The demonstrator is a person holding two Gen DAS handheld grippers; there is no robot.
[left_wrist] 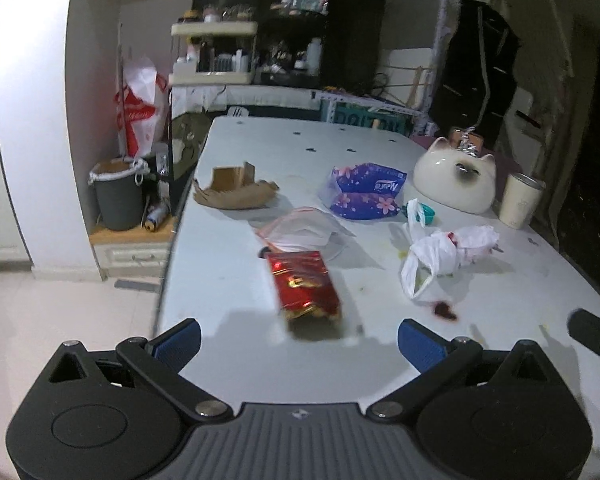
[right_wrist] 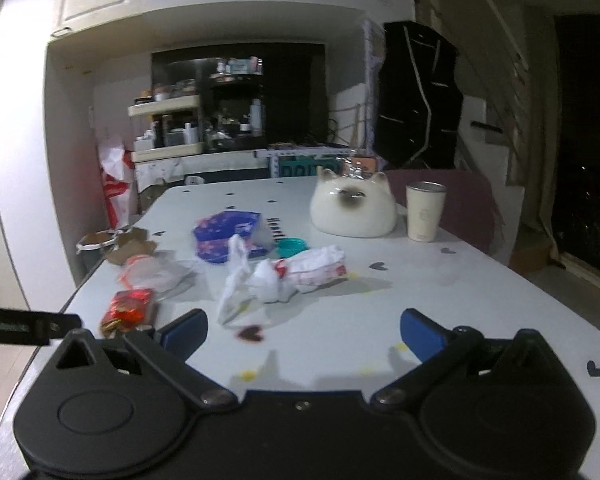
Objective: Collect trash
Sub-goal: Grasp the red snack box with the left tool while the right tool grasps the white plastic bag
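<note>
Two grippers hover over the near edge of the white desk point(left_wrist: 236, 360), each spread wide with nothing between its blue pads: the left gripper point(left_wrist: 299, 344) faces the desk's left half, the right gripper point(right_wrist: 304, 334) its middle. Nearest the left gripper lies a red foil snack wrapper point(left_wrist: 306, 292), close to the near left edge. Just behind it sits a clear zip bag point(left_wrist: 300, 234) with a pink seal. Toward the far left edge rests torn brown cardboard point(left_wrist: 236, 190). A purple flowered packet point(left_wrist: 366, 192) lies at mid-desk, and to its right a crumpled white plastic bag point(right_wrist: 268, 280) with red print sprawls beside a small teal lid point(right_wrist: 292, 245). Near the far right corner stand a white cat-shaped ceramic jar point(right_wrist: 352, 210) and a cream tumbler point(right_wrist: 425, 210), just beside each other. Off the desk's left side, on a low wooden ledge, stands a grey bin point(left_wrist: 118, 194) with a white liner.
</note>
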